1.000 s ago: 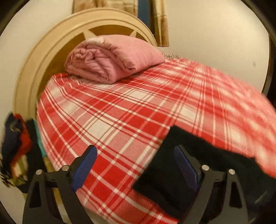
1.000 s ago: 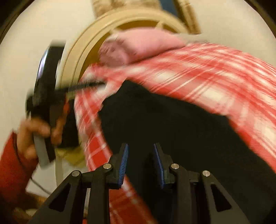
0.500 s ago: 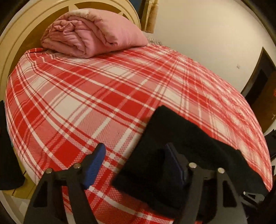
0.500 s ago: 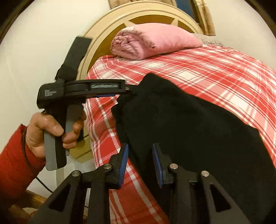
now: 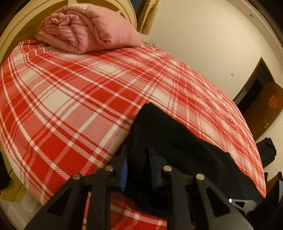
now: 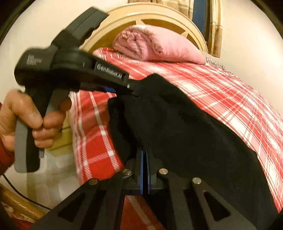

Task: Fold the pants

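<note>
Both tools have closed since half a second ago: the right hand-held gripper (image 6: 145,155), then parted beside the cloth, now has its blue pads pressed together on the near edge of the black pants (image 6: 185,127), and the left hand-held gripper (image 5: 137,159), then wide apart, is clenched on an upper corner of the same garment. Just beyond the right one, the left tool is seen from the side, a hand (image 6: 26,120) squeezing its trigger. The pants lie draped over the near corner of the bed (image 5: 61,99), their far end trailing off to the right. Further back sits a rolled pink blanket (image 5: 84,28) against the headboard (image 6: 159,16). No fold shows yet; I judge this the opening grasp, with every fold still to come.
</note>
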`<state>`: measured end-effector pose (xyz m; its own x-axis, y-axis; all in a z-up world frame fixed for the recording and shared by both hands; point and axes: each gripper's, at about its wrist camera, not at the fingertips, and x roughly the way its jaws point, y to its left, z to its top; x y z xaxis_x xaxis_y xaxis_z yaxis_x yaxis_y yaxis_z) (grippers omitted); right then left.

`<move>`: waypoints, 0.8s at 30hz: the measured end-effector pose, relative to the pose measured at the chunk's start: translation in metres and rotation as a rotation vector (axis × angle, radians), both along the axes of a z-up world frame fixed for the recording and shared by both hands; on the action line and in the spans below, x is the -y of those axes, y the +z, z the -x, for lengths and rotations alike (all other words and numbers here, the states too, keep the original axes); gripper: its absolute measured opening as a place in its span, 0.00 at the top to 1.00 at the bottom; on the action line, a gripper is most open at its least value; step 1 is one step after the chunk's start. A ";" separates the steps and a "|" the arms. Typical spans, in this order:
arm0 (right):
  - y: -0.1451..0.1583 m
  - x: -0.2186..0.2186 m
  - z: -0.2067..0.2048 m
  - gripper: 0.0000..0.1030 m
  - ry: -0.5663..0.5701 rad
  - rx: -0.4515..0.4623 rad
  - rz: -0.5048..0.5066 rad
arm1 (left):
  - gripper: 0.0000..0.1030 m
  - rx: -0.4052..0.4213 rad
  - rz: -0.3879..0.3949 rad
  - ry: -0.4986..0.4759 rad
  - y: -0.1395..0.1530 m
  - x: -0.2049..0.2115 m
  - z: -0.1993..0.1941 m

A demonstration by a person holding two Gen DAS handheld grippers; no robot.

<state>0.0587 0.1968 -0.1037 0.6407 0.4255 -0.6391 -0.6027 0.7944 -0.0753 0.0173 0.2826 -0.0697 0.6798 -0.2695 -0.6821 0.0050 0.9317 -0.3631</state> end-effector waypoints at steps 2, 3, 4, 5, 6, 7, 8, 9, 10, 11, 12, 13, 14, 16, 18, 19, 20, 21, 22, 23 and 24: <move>0.007 -0.003 0.006 0.97 0.027 0.026 -0.004 | 0.79 0.017 -0.008 0.005 0.006 -0.002 0.006; 0.008 -0.006 0.010 0.97 0.041 0.037 0.005 | 0.79 0.021 -0.004 0.009 0.008 -0.004 0.009; 0.007 -0.009 0.012 0.97 0.050 0.037 0.014 | 0.79 0.019 -0.002 0.013 0.009 -0.006 0.011; 0.005 -0.010 0.013 0.97 0.059 0.028 0.017 | 0.79 0.013 -0.013 0.016 0.008 -0.008 0.013; 0.003 -0.011 0.013 0.97 0.066 0.014 0.017 | 0.79 0.008 -0.027 0.022 0.006 -0.009 0.013; -0.001 -0.012 0.014 0.97 0.076 0.000 0.016 | 0.79 0.003 -0.039 0.027 0.004 -0.010 0.014; -0.004 -0.013 0.015 0.97 0.082 -0.004 0.024 | 0.76 -0.004 -0.049 0.032 0.002 -0.011 0.013; -0.008 -0.015 0.016 0.97 0.087 -0.008 0.040 | 0.73 -0.019 -0.069 0.043 -0.003 -0.012 0.012; -0.014 -0.019 0.014 0.96 0.090 -0.019 0.072 | 0.68 -0.038 -0.094 0.055 -0.008 -0.012 0.011; -0.019 -0.021 0.014 0.96 0.094 -0.022 0.083 | 0.63 -0.058 -0.119 0.067 -0.012 -0.012 0.008; -0.019 -0.019 0.014 0.95 0.093 -0.015 0.068 | 0.60 -0.068 -0.134 0.082 -0.015 -0.012 0.007; -0.017 -0.016 0.013 0.95 0.086 -0.028 0.044 | 0.53 -0.066 -0.151 0.104 -0.013 -0.012 0.008; -0.013 -0.013 0.012 0.94 0.082 -0.046 0.022 | 0.53 -0.053 -0.169 0.126 -0.009 -0.012 0.011; 0.005 0.002 0.013 0.94 0.079 -0.077 -0.068 | 0.52 -0.008 -0.237 0.185 0.004 -0.010 0.016; 0.024 0.022 0.017 0.94 0.068 -0.069 -0.184 | 0.50 0.063 -0.306 0.226 0.022 -0.003 0.022; 0.033 0.037 0.018 0.94 0.036 -0.050 -0.242 | 0.48 0.106 -0.329 0.225 0.032 0.004 0.026; 0.040 0.052 0.018 0.94 -0.018 -0.024 -0.271 | 0.46 0.135 -0.340 0.210 0.037 0.012 0.027; 0.043 0.065 0.014 0.94 -0.083 0.001 -0.276 | 0.46 0.162 -0.355 0.172 0.041 0.024 0.027; 0.044 0.079 0.009 0.94 -0.161 0.025 -0.266 | 0.46 0.174 -0.371 0.133 0.041 0.036 0.026; 0.042 0.093 0.003 0.94 -0.234 0.035 -0.258 | 0.46 0.178 -0.390 0.087 0.038 0.053 0.024; 0.039 0.106 -0.003 0.94 -0.286 0.024 -0.257 | 0.46 0.171 -0.398 0.060 0.034 0.065 0.022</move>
<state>0.0618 0.0906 -0.0647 0.7703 0.3716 -0.5182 -0.3546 0.9250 0.1362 -0.0045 0.2180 -0.0357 0.7984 0.0349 -0.6012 -0.0243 0.9994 0.0258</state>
